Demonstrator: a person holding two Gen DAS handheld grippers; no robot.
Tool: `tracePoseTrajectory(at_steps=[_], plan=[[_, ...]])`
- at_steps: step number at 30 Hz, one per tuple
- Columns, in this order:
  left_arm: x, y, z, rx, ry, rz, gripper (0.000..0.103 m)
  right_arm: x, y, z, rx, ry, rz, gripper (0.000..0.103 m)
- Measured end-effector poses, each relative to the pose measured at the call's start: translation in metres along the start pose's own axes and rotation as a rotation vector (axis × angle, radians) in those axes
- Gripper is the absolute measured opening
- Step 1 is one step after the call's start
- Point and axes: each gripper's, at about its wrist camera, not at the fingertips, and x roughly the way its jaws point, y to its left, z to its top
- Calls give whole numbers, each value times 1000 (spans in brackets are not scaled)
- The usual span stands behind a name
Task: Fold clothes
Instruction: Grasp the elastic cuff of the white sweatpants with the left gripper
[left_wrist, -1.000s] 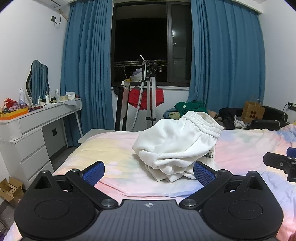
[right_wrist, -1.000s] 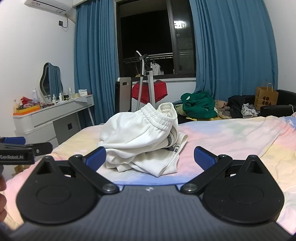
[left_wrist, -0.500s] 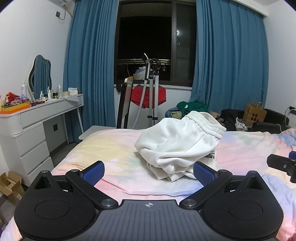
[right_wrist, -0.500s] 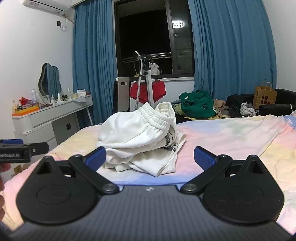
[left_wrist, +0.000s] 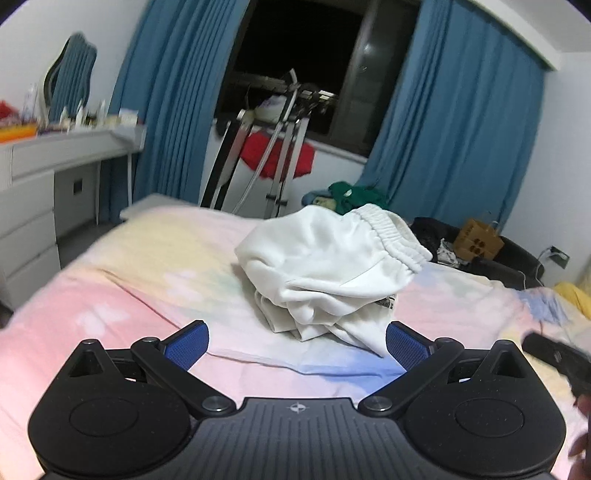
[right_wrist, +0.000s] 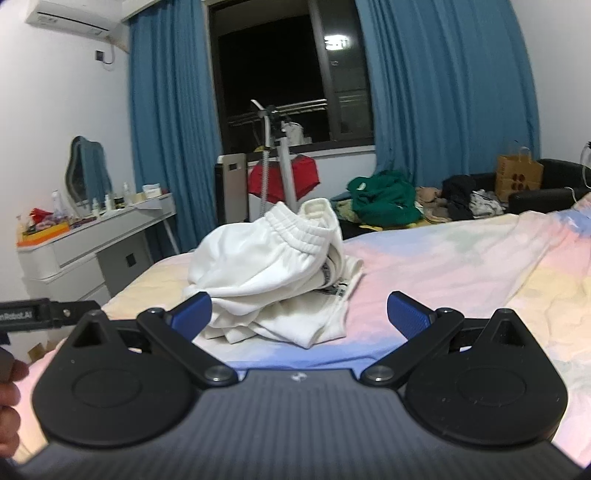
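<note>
White clothes (left_wrist: 325, 266) heaped on bed as before, left view now tilted, both tools spread apart

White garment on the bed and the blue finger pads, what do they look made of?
White garment: soft knit, likely cotton-blend fleece; matte, thick rounded folds, ribbed elastic waistband. Blue pads on the right hand-held gripper: probably rubber or silicone; fine dotted grip texture, matte. Neither can be confirmed by sight.

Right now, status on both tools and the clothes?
Left tool open, empty. Right tool open, empty. White shorts bunched on bedsheet, unfolded. Nothing in the way.
</note>
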Motion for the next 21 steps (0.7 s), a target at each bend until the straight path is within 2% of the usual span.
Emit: tracePoseTrajectory(at_steps=[5, 10, 16, 21], plan=[[50, -21, 29, -8, 42, -27, 103, 6, -5, -1, 28, 17, -50, 103], [136, -61, 73, -24, 76, -43, 102, 17, -17, -6, 84, 37, -66, 103], [234, -113, 118, 67, 59, 50, 102, 45, -40, -21, 181, 75, -63, 103], [302, -149, 134, 131, 79, 131, 102, 72, -58, -34, 276, 110, -49, 103]])
